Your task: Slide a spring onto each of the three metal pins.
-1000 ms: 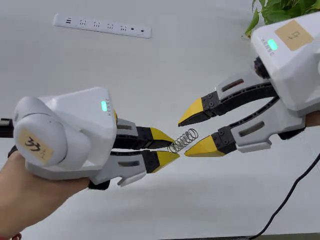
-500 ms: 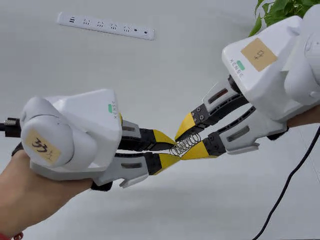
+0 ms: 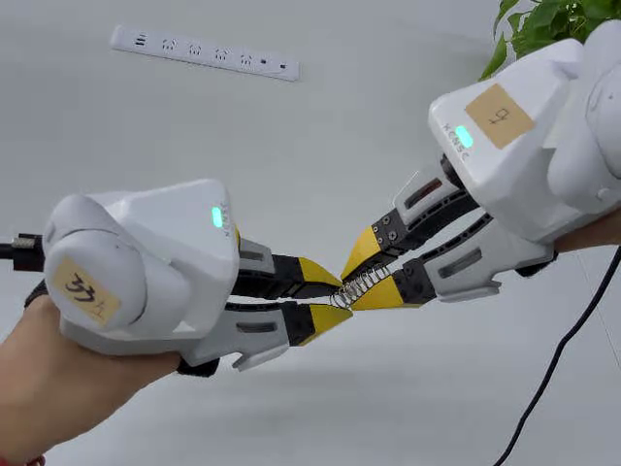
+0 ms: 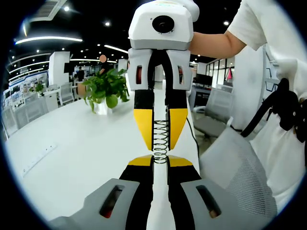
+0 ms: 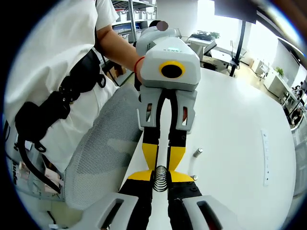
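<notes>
A small metal spring hangs in the air between my two grippers. My left gripper comes in from the left and is shut on the spring's near end. My right gripper reaches in from the upper right, jaws closed against the spring's other end. In the left gripper view the right gripper's yellow fingertips flank the coil. Two short metal pins stand on the white table just past the grippers.
A white power strip lies at the far side of the white table. A green plant stands at the back right. A black cable trails at the right. A grey mesh chair sits by the table edge.
My right gripper has moved in toward the left one and closed its open jaws around the spring. The left gripper has kept its hold and barely moved.
</notes>
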### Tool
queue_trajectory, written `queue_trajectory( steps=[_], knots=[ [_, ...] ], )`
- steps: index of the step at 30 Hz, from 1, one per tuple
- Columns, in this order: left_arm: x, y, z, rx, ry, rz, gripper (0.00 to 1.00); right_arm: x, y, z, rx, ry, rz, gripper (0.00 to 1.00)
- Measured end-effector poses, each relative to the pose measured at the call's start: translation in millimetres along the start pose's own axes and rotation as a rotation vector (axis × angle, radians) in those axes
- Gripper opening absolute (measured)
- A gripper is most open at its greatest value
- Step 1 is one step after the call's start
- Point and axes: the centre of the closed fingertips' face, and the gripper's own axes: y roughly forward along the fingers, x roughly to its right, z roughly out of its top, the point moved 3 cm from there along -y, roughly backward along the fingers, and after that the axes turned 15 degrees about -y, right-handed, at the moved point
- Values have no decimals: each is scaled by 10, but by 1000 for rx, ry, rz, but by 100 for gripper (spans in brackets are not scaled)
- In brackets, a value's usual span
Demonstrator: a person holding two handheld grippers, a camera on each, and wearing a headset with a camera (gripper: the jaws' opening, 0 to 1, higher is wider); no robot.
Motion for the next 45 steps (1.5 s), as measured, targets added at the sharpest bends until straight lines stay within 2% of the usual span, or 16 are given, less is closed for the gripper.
queue_trajectory(
  steps=[13,21,31,34,41,42,45],
  knots=[
    [-5,-21,-39,-1,4,-2,7,4,40,1,0,30,-11,7],
    [-83,-123,-102,-8,-5,35,14,52,-87,-70,11,88,-61,7],
    [-272,-402,-245,-12,-32,127,23,87,-201,-354,-48,177,-134,7],
    [-342,-512,-308,-19,-37,163,26,90,-211,-481,-83,206,-152,7],
    [-474,-722,-453,-33,-59,230,36,115,-186,-733,-161,252,-185,7],
    [-498,-759,-476,-35,-63,241,37,120,-177,-781,-184,249,-188,7],
    [-543,-827,-527,-45,-69,261,41,138,-143,-828,-198,256,-190,7]
  ],
)
